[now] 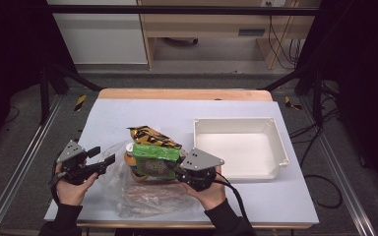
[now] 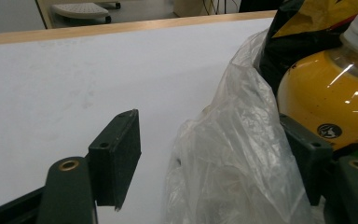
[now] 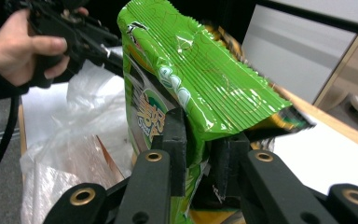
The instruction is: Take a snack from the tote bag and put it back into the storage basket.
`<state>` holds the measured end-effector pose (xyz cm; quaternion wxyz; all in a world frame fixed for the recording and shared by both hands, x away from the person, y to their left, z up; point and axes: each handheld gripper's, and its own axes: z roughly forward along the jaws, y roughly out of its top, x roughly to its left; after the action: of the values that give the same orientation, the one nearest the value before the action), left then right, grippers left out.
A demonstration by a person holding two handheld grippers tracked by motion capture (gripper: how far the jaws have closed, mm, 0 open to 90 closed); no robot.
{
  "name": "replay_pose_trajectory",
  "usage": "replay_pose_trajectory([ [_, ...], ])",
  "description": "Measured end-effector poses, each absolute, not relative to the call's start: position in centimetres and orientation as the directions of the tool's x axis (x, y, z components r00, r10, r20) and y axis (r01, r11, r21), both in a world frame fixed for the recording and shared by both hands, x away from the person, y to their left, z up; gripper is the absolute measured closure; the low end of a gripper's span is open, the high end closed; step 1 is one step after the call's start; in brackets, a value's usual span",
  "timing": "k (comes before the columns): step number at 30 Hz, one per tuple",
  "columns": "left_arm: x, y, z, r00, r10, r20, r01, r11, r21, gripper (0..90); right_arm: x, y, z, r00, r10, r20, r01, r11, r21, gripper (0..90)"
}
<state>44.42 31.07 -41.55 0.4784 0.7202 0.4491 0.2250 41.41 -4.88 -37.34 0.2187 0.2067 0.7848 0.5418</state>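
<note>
A green snack packet point(image 1: 153, 160) is held up over a clear plastic bag point(image 1: 142, 196) at the table's front, with my right gripper point(image 1: 174, 169) shut on its lower edge. In the right gripper view both jaws pinch the green packet point(image 3: 191, 84) at my right gripper point(image 3: 200, 154). Behind the packet lie a black and yellow packet point(image 1: 152, 136) and an orange drink bottle point(image 1: 129, 158). My left gripper point(image 1: 103, 156) stands open at the bag's left edge. In the left gripper view the bag's film point(image 2: 233, 154) bulges between the wide jaws of my left gripper point(image 2: 214, 154), and the bottle point(image 2: 326, 98) lies just beyond.
An empty white tray point(image 1: 275, 142) stands at the right of the pale table sheet point(image 1: 128, 110). Something pinkish-brown point(image 1: 152, 196) lies inside the plastic bag near the front edge. A hand on the left gripper point(image 3: 18, 51) is in the right gripper view.
</note>
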Motion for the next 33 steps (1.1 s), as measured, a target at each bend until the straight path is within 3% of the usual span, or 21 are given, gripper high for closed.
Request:
replay_pose_trajectory([
  [18, 42.7, 30.6, -38.2, 0.524, 0.848, -0.083, 0.36, -0.132, 0.924, 21.9, 40.1, -7.4, -33.3, -0.813, 0.571, -0.112, 0.065, 0.279, 0.958, 77.2],
  [33, 43.2, 30.1, -39.1, 0.522, 0.85, -0.076, 0.38, -0.152, 0.913, 22.1, 39.3, -11.8, -32.4, -0.786, 0.612, -0.093, 0.092, 0.265, 0.96, 77.1],
])
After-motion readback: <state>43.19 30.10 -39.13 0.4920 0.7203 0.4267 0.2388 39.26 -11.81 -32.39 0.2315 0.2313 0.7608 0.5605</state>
